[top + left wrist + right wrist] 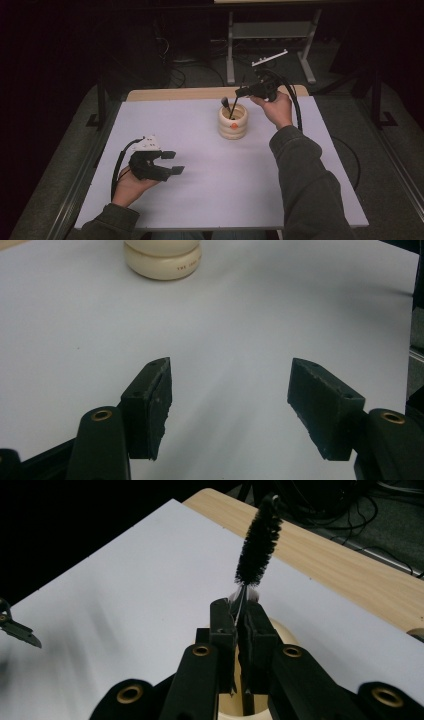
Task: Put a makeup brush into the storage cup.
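In the high view, the left hand point(131, 184) rests low on the near left part of the white tabletop point(210, 180), palm up, cradling the left gripper point(172, 162), whose black fingers point right and stand wide apart with nothing between them. The right arm in its dark green sleeve point(305, 180) reaches forward along the right side; the right hand point(277, 107) holds the right gripper point(240, 92) raised just above a cream ribbed ceramic pot point(233, 121), which stands upright toward the far middle of the tabletop. A thin dark stem runs from the gripper down into the pot's mouth.

In the left gripper view, the two fingers point(150, 405) are spread wide over bare white surface, and the pot's base point(163, 260) stands well ahead of them.

In the right gripper view, the fingers point(225, 630) are pressed narrowly on the thin wire stem of a black bristle bottle brush point(258, 542), whose bristled head rises tilted beyond them. The pot's rim point(287, 630) lies directly beneath, and beyond the white sheet runs a light wooden edge point(345, 575).
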Demonstrator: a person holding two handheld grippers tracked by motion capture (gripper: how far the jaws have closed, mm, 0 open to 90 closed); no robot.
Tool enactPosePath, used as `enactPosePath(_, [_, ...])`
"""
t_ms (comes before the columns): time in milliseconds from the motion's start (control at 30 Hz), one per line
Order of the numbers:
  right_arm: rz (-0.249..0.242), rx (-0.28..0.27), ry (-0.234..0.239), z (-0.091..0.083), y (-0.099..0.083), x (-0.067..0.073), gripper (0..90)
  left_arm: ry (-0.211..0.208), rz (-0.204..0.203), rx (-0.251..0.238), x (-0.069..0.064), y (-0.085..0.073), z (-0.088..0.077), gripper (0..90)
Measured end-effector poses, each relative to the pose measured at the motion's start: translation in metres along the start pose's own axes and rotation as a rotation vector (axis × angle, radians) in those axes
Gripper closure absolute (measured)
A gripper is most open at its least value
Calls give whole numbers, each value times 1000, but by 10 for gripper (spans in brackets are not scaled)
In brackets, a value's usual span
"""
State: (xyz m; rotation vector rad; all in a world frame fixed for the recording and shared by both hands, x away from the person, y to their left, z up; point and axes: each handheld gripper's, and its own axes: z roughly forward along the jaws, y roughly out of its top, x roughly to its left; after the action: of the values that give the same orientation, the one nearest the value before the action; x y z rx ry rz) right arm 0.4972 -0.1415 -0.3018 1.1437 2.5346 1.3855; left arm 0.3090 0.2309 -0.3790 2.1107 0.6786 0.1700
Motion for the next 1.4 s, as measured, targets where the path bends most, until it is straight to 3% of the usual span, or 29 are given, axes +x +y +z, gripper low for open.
enactPosePath(400, [9,1,3,9,-10,-4,841,5,1,0,0,0,-1,340])
enactPosePath(1033, [29,46,13,27,-23,-8,827,13,-6,1,2,-1,-3,333])
enactPosePath(1133, [36,56,-27,30,-25,-9,645,14,-11,-1,2,-1,-3,332])
enactPosePath(1267, [38,38,-73,25,-30,-11,557,16,-11,0,3,-2,-3,330])
enactPosePath(1400, [58,4,-87,16,-37,-13,500,16,-18,-3,3,-2,-3,327])
